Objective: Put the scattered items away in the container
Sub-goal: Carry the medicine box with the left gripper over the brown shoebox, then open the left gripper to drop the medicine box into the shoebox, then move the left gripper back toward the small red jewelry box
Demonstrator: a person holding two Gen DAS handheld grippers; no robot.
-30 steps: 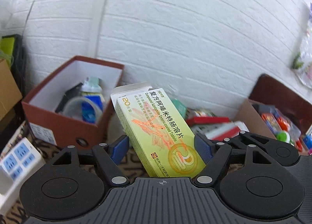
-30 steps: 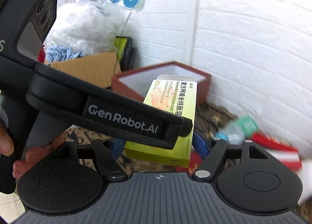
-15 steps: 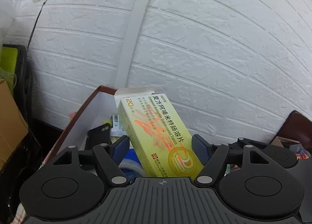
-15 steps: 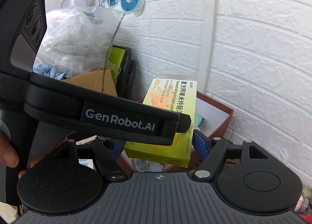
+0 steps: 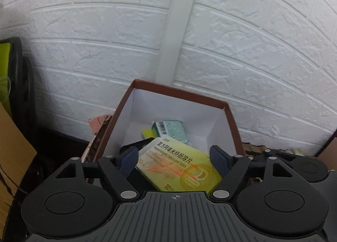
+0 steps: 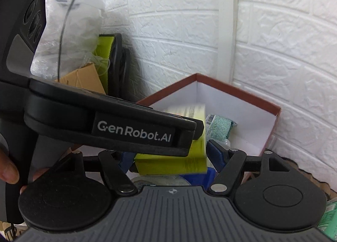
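The brown container [image 5: 179, 92] with a white inside stands against the wall, right below both grippers. A yellow-green medicine box [image 5: 179, 166] lies tilted inside it, between my left gripper's [image 5: 173, 153] blue pads. Those jaws are opening and the pads stand clear of the box. In the right wrist view the medicine box [image 6: 168, 164] is motion-blurred, partly behind the left gripper's side arm [image 6: 134, 130]. My right gripper [image 6: 170, 155] stands open over the container [image 6: 242, 92]; its pads press on nothing. A teal packet [image 5: 170, 130] and a dark flat item [image 5: 134, 146] also lie inside.
A white brick wall [image 5: 231, 42] rises straight behind the container. Cardboard [image 6: 84, 77], a clear plastic bag [image 6: 69, 31] and a black-and-green object [image 5: 12, 69] stand to the left. A person's fingers [image 6: 8, 172] hold the left gripper's handle. A tape roll [image 6: 160, 181] lies under the right gripper.
Both grippers have travelled over the container. The left jaws have widened, and the medicine box has gone from upright in their grip to lying lower and tilted inside the container.
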